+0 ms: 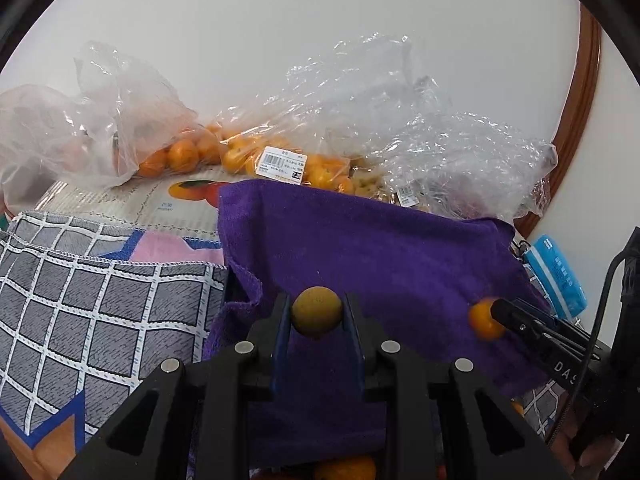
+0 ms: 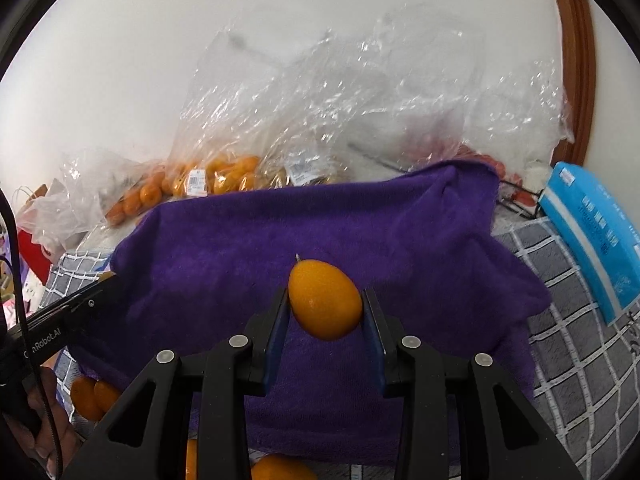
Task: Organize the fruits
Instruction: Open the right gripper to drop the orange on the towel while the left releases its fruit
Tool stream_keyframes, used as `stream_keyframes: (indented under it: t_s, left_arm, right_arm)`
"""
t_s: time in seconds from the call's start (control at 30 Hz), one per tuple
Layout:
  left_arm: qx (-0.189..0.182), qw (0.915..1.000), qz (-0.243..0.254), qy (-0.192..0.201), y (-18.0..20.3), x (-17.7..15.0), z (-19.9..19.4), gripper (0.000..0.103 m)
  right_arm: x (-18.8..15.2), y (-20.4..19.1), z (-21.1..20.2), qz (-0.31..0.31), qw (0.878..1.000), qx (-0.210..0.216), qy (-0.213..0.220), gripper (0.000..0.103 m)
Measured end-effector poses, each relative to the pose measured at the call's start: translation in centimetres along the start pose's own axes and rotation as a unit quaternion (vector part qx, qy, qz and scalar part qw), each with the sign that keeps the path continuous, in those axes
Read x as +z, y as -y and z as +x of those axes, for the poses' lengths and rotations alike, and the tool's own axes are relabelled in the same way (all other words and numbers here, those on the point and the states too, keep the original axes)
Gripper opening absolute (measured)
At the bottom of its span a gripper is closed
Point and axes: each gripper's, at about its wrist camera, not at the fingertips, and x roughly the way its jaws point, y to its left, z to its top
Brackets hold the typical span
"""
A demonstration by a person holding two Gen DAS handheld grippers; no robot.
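Left gripper point(image 1: 316, 312) jaws clenched on dull round fruit point(image 1: 317, 311), right gripper point(image 2: 325, 304) jaws gripping orange kumquat point(image 2: 325, 299), both above purple towel point(image 1: 360, 240); risk: smooth skins slipping, rolling off toward tabletop's near edge.

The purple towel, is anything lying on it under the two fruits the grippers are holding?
Nothing visible. The purple towel is bare beneath the right gripper with its orange kumquat and the left gripper with its brownish-yellow fruit.
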Motion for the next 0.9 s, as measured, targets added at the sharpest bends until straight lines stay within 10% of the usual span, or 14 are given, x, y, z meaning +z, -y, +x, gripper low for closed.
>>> stream_keyframes:
  t_s: [0.67,0.9]
  left_arm:
    - [-0.002,0.9995,0.018,-0.026,0.5,-0.3,0.9,0.025]
    - [-0.018,0.9995,0.02,-0.015,0.8,-0.3,0.4,0.027]
  right_arm:
    - [-0.1,0.2,-0.2,0.008,1.0,-0.017,-0.001,0.037]
    - [0.1,0.2,-1.2,0.014,0.999,-0.024,0.023,0.054]
